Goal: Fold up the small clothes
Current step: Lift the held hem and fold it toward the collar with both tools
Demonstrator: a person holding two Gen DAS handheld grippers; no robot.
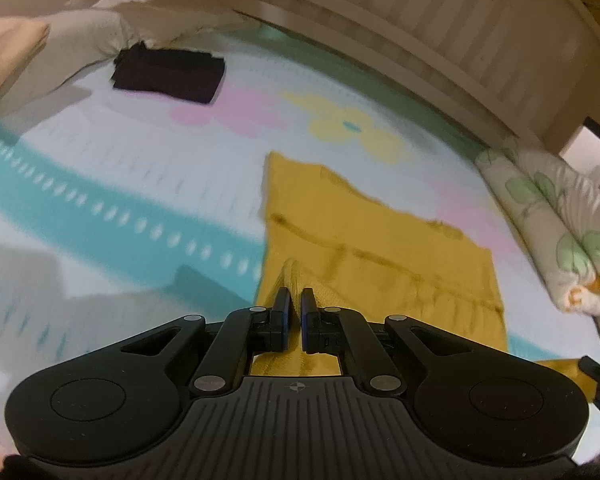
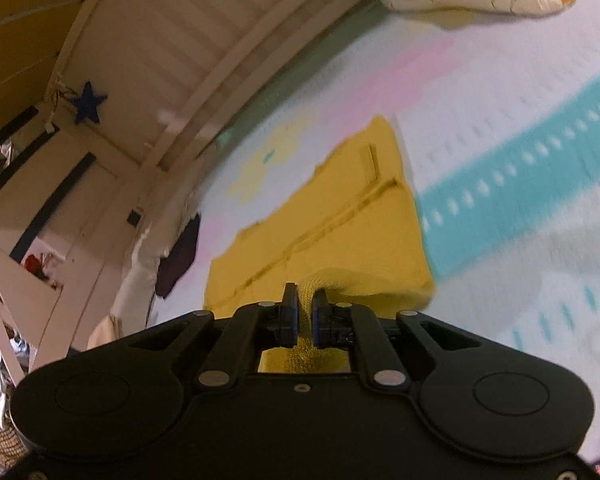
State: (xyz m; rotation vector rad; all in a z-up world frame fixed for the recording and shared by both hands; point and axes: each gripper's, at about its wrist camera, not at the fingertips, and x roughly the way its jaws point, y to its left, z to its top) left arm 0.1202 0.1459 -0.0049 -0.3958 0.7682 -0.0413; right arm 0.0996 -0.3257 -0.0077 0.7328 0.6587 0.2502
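A yellow knit garment (image 1: 380,248) lies spread on a patterned bed sheet (image 1: 120,168). My left gripper (image 1: 295,300) is shut on the garment's near edge, and a ridge of fabric rises between the pads. In the right wrist view the same yellow garment (image 2: 332,216) stretches away from me. My right gripper (image 2: 305,300) is shut on a bunched fold of its near edge, lifted off the sheet (image 2: 520,128). The right gripper's black tip (image 1: 596,372) shows at the lower right edge of the left wrist view, beside a yellow corner.
A folded dark garment (image 1: 168,74) lies at the far left of the bed, seen again as a dark piece (image 2: 180,256) by the rail. A floral quilt (image 1: 556,216) is bundled at the right edge. A slatted white bed rail (image 1: 440,40) runs behind. Pillows (image 1: 72,36) lie far left.
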